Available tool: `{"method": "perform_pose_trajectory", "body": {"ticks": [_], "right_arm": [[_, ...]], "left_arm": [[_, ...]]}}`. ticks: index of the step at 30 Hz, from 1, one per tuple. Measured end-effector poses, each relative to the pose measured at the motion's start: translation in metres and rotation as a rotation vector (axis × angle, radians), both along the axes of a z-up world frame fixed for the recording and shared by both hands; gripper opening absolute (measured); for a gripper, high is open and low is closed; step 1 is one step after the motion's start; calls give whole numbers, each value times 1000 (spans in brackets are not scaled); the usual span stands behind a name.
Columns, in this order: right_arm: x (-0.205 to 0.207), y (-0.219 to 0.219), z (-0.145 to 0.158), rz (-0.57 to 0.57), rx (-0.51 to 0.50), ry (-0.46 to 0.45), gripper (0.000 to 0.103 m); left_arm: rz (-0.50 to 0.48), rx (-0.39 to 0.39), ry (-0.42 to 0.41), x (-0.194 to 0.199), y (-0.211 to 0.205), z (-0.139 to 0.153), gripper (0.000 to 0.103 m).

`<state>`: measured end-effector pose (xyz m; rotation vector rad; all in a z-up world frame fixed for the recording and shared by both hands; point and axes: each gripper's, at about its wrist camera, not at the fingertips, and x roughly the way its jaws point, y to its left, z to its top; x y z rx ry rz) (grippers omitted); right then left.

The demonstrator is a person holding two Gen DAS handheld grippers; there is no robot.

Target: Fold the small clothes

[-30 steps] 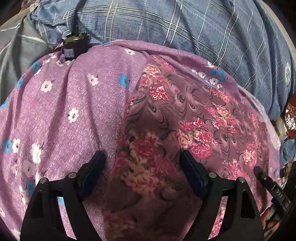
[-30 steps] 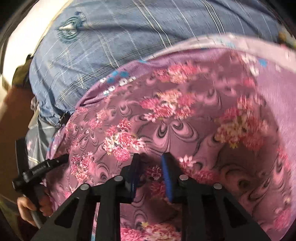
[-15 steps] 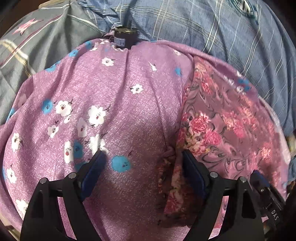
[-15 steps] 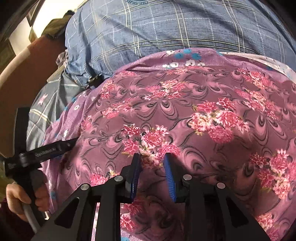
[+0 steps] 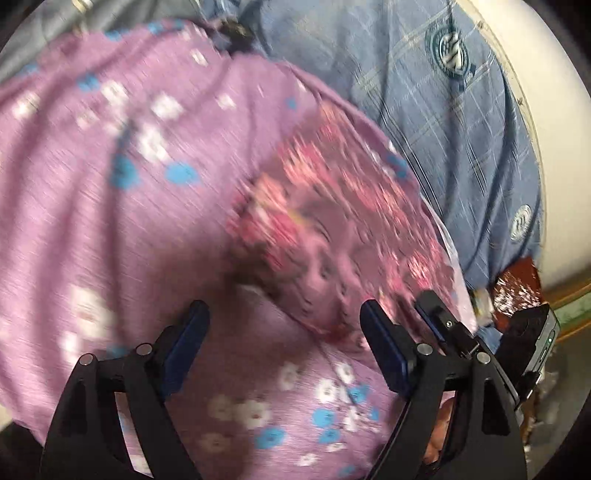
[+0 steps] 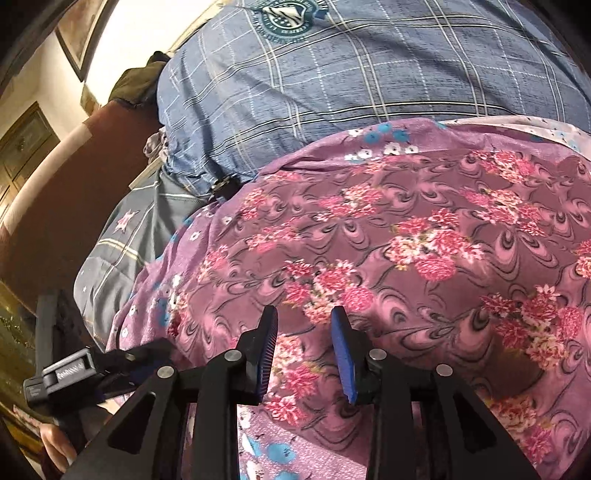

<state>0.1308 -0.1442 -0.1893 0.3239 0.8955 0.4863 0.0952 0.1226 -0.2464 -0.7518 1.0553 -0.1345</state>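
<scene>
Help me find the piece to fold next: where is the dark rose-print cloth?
The dark rose-print cloth fills the middle and right of the right wrist view, lying on the lilac flowered cloth, with the blue plaid cloth behind it.

Left gripper [image 5: 284, 332] wide; right gripper [image 6: 304, 332] jaws opening

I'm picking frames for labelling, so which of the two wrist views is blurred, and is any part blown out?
Left wrist view: the floral cloth is smeared by motion blur, while the left gripper stays sharp. Right wrist view: crisp print on the cloth, but the wall at top left is overexposed.
</scene>
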Motion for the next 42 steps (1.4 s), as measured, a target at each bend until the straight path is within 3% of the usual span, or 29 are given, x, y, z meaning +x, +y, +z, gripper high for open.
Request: {"method": "perform_pose_trajectory", "body": {"ticks": [4, 8, 11, 12, 16, 22, 25, 26, 29, 36, 42], "right_arm": [[-1, 7, -4, 25, 1, -4, 31], [11, 10, -29, 2, -49, 104, 22], [15, 4, -34, -11, -8, 124, 19], [15, 3, -35, -9, 0, 128, 19], [15, 3, -36, 4, 6, 122, 19], [16, -9, -37, 14, 84, 151, 18], [16, -36, -32, -43, 177, 153, 19], [16, -44, -30, -67, 193, 144, 24], [16, -87, -23, -195, 250, 110, 24], [11, -184, -16, -404, 425, 74, 24], [2, -251, -17, -470, 584, 78, 24]], "left_arm": [[69, -53, -36, 15, -2, -2, 84], [123, -95, -68, 32, 1, -7, 84], [129, -92, -112, 43, -2, -7, 84], [117, -80, -123, 46, -4, -7, 81], [70, -5, -141, 57, -12, -7, 38], [42, 71, -185, 54, -15, 1, 26], [0, 166, -250, 48, -27, 23, 23], [-19, 204, -282, 46, -34, 33, 23], [-74, 330, -341, 44, -59, 60, 22], [-291, 442, -487, 43, -151, 120, 20], [-493, 482, -491, 45, -257, 118, 18]]}}
